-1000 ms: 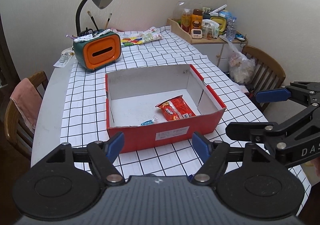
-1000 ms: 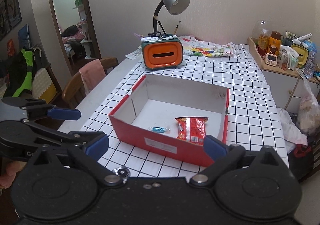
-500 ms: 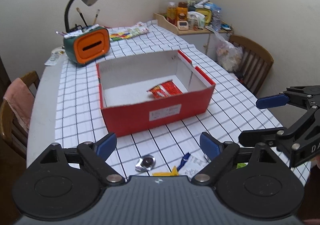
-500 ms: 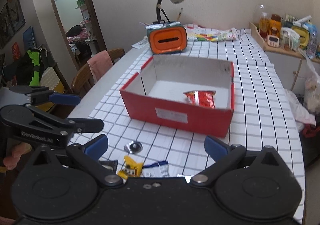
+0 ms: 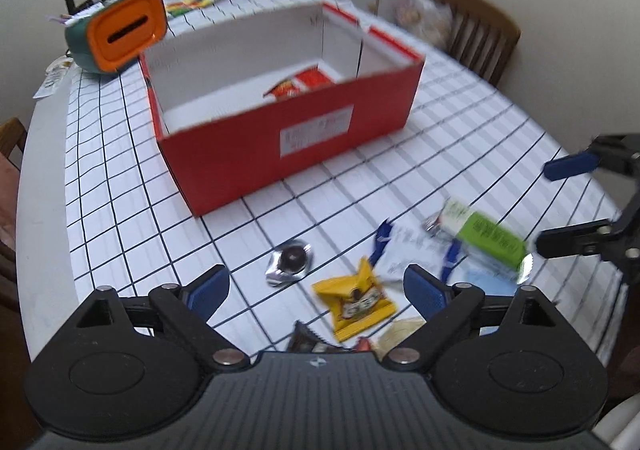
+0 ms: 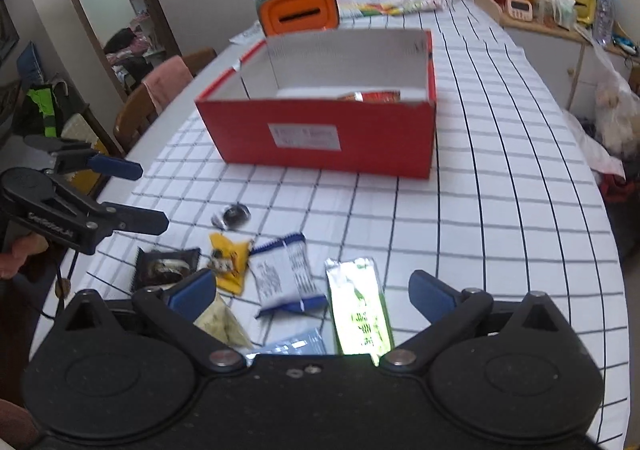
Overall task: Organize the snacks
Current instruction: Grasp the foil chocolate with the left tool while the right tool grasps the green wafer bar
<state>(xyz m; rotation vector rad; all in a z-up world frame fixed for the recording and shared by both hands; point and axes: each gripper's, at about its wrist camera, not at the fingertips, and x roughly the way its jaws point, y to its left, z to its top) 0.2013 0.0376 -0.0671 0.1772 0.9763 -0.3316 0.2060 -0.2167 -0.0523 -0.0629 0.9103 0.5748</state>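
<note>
1. Left gripper (image 5: pixel 316 288): jaws stand wide and have just been opening. Nothing is gripped; the blue pads hang above the desk (image 5: pixel 100 186), with the yellow packet (image 5: pixel 354 304) and the foil-wrapped sweet (image 5: pixel 289 264) lying in the gap, at lower centre of the left wrist view.
2. Right gripper (image 6: pixel 312 296): jaws stand wide and hold nothing. The green packet (image 6: pixel 362 314) and the white-and-blue packet (image 6: pixel 282 276) lie on the desk between the pads, at lower centre of the right wrist view.
3. Loose snacks: a dark packet (image 6: pixel 166 268) lies at lower left of the right wrist view, just beside the yellow packet.
4. Red box (image 6: pixel 320 138): centre frame, open-topped, with a red packet (image 6: pixel 370 95) inside.
5. Writing: the box front carries a white label (image 6: pixel 306 136); its print is too blurred to read. Packet print is also illegible.
</note>
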